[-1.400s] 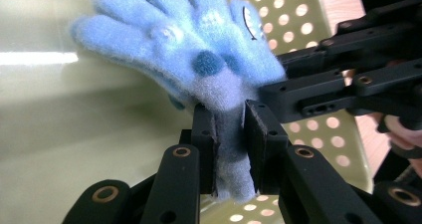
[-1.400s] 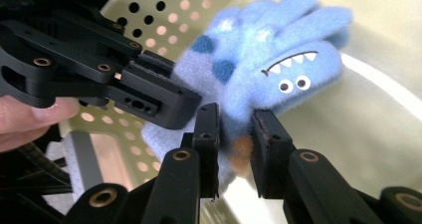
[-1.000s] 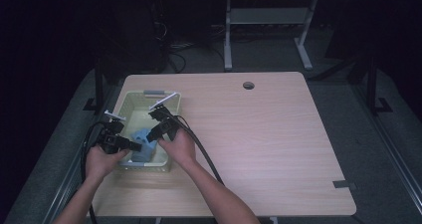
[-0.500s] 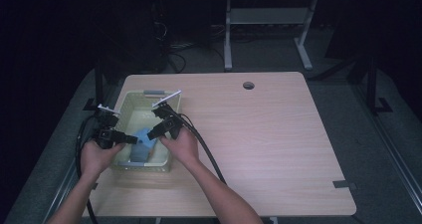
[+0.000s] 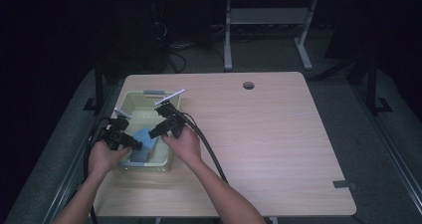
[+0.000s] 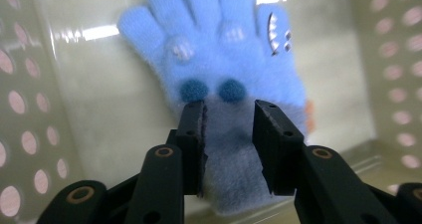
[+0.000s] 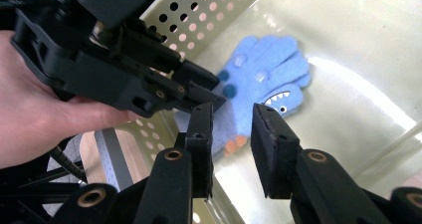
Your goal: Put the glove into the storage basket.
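A: At the far left, the left gripper (image 5: 133, 143) is seen poised in a pale perforated basket (image 5: 130, 102). How is the basket made?

B: Thin, glossy plastic is shown, its walls punched with rows of round holes, its floor smooth and streaked with reflected light. It is set on a wood-grain table (image 5: 268, 134) with a round cable hole.

A: And the thing inside?

B: A light blue glove (image 6: 224, 69) is laid flat on the basket floor, fingers spread. Fuzzy knit is made out, with two dark blue pompom dots, pale eye patches, a toothed shark mouth stitched on one finger, and a greyer ribbed cuff. Orange trim is glimpsed at the cuff edge.

A: The left claw's state?

B: Its black jaws have just been opening. They are parted, with the cuff framed in the gap; the ridged pads are not seen pressing on the knit, so no pinch is made.

A: Moving right, the right gripper (image 5: 155, 133)?

B: It is held just beside the left one, over the same basket. Its jaws are spread partway, nothing is caught between them, and the glove (image 7: 259, 92) is seen beyond them on the floor. The left gripper's black body (image 7: 114, 64) and the hand (image 7: 35, 109) behind it are seen close by.
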Tool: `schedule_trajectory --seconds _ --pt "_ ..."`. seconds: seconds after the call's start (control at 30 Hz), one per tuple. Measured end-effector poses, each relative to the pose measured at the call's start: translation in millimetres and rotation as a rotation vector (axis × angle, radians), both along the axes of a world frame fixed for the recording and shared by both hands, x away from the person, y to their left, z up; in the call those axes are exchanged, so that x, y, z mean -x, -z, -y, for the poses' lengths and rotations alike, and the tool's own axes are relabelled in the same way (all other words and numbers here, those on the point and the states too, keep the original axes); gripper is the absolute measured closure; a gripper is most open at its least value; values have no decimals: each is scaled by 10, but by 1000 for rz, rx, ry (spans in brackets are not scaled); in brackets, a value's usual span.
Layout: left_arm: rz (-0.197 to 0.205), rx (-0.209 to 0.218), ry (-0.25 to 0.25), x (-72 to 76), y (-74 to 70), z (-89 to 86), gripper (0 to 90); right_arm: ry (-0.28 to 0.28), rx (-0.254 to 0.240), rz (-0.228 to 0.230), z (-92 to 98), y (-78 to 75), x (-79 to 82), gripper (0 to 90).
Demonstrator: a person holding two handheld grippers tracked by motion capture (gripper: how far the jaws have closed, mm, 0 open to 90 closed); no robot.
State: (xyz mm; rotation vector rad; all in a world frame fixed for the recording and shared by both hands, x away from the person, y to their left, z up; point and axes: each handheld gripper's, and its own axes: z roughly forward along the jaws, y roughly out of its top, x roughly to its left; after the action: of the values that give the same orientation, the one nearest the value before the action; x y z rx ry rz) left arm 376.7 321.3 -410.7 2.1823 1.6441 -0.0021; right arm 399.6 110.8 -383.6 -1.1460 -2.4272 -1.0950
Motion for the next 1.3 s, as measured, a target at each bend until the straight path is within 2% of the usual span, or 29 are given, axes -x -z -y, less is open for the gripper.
schedule_trajectory --seconds 0.1,0.17,0.23,0.37,0.4,0.43,0.67,0.7,0.97,1.3 --pt "51 40 -8 37 -91 -23 635 7 -17 -1 53 -34 14 675" --pt "60 83 -11 41 -125 -42 632 1 -20 -1 62 -39 15 670" --pt "85 104 -22 39 -173 -51 622 -9 -20 -1 87 -56 21 656" --pt "94 123 -18 51 -198 -50 608 -10 -27 -3 124 -75 21 636" --pt "97 140 -13 58 -202 -50 607 -12 -35 -3 149 -82 17 629" --pt "102 175 -19 74 -211 -43 587 -10 -46 -2 189 -97 12 605" --pt "139 226 -8 110 -318 -46 554 10 -79 5 319 -144 3 580" --pt "155 252 -14 113 -351 -43 547 13 -85 9 360 -163 2 574" --pt "169 266 -12 107 -365 -18 535 20 -105 22 467 -219 7 550" --pt "181 278 -13 105 -384 31 509 14 -138 14 534 -245 17 524"
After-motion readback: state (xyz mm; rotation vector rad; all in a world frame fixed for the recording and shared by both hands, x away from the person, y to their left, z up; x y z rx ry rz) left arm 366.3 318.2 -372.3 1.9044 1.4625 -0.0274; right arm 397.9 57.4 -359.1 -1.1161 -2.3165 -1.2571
